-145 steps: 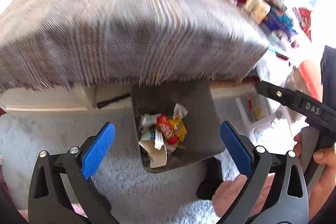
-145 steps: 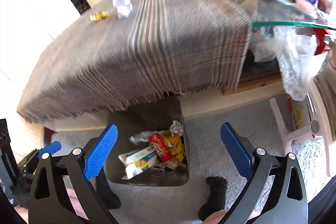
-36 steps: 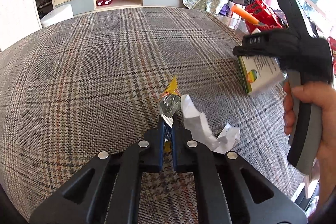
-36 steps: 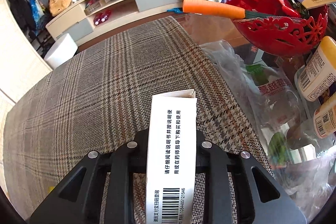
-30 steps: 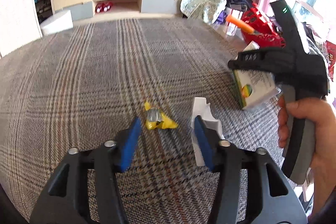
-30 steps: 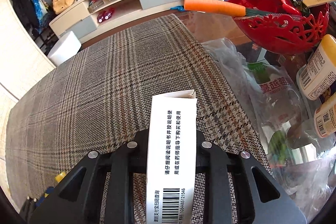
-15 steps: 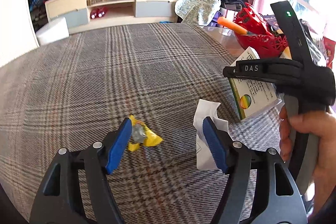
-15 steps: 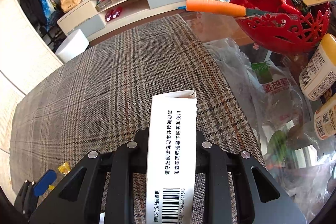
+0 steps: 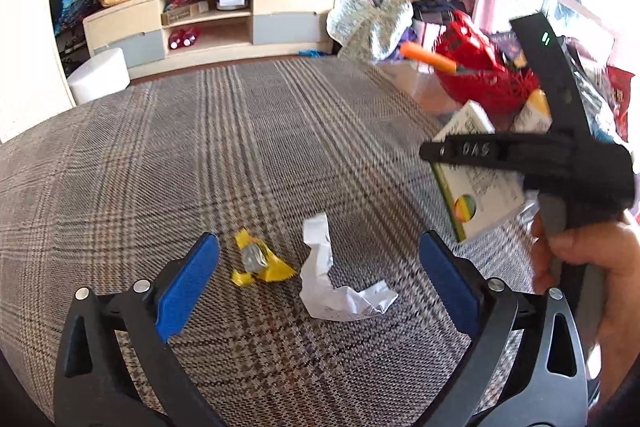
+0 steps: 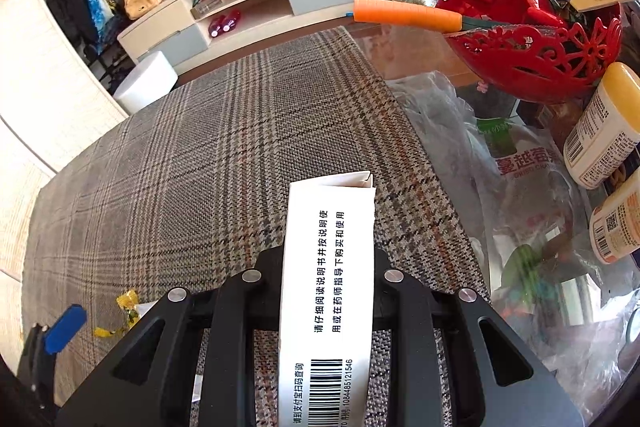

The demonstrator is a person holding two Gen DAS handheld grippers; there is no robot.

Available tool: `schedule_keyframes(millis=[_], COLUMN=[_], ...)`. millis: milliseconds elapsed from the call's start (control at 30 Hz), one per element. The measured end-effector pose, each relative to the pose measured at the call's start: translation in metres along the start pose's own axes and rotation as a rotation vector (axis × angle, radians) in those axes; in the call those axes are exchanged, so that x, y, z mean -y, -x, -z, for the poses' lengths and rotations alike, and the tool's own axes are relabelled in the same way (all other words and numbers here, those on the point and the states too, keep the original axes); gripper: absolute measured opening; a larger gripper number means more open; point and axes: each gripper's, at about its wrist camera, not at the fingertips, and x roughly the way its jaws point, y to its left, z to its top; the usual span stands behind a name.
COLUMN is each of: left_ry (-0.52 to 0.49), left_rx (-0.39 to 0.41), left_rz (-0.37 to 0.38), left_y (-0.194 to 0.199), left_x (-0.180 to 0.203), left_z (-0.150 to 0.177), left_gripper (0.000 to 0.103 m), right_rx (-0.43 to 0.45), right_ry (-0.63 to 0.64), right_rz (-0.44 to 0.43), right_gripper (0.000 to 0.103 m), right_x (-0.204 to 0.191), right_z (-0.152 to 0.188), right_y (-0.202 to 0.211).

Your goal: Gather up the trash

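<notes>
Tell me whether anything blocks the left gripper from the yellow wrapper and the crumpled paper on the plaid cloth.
Nothing visible does. The left gripper, its jaws just opened wide, holds nothing; the yellow wrapper and crumpled paper lie uncovered on the plaid cloth between its fingers.

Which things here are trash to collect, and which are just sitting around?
Trash to collect:
- yellow wrapper
- crumpled paper
- white box, held in the right gripper

Just sitting around:
- red basket
- orange-handled tool
- bottles
- plastic bags
</notes>
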Motion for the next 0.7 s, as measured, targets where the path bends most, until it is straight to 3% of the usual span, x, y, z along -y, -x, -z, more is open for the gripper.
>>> schedule_keyframes(millis=[133, 200, 267, 400, 467, 600, 700], left_ry=[-0.029, -0.032, -0.021, -0.029, -0.027, -0.035, -0.028], left_rx=[-0.046, -0.057, -0.074, -0.076, -0.08, -0.086, -0.08], left_rz=[0.01, 0.017, 0.04, 0.032, 0.032, 0.025, 0.032], left_y=[-0.021, -0.029, -0.036, -0.04, -0.04, -0.041, -0.041], left_x=[-0.004, -0.006, -0.008, -0.005, -0.003, 0.004, 0.003], left_z=[0.005, 0.005, 0.005, 0.004, 0.004, 0.005, 0.006], left_gripper=[0.094, 0.086, 0.067, 0.047, 0.03, 0.017, 0.015], right_rx=[0.0, 0.003, 0.002, -0.005, -0.005, -0.005, -0.002], right_ry=[0.016, 0.016, 0.017, 0.009, 0.011, 0.013, 0.029], right_rz=[-0.003, 0.002, 0.006, -0.006, -0.005, -0.012, -0.015], right_gripper=[0.025, 0.025, 0.025, 0.025, 0.025, 0.025, 0.025], right_x=[0.0, 0.001, 0.001, 0.001, 0.0, 0.0, -0.003], right_z=[0.002, 0.002, 0.002, 0.002, 0.002, 0.003, 0.005], right_y=[0.002, 0.003, 0.002, 0.0, -0.001, 0.0, 0.001])
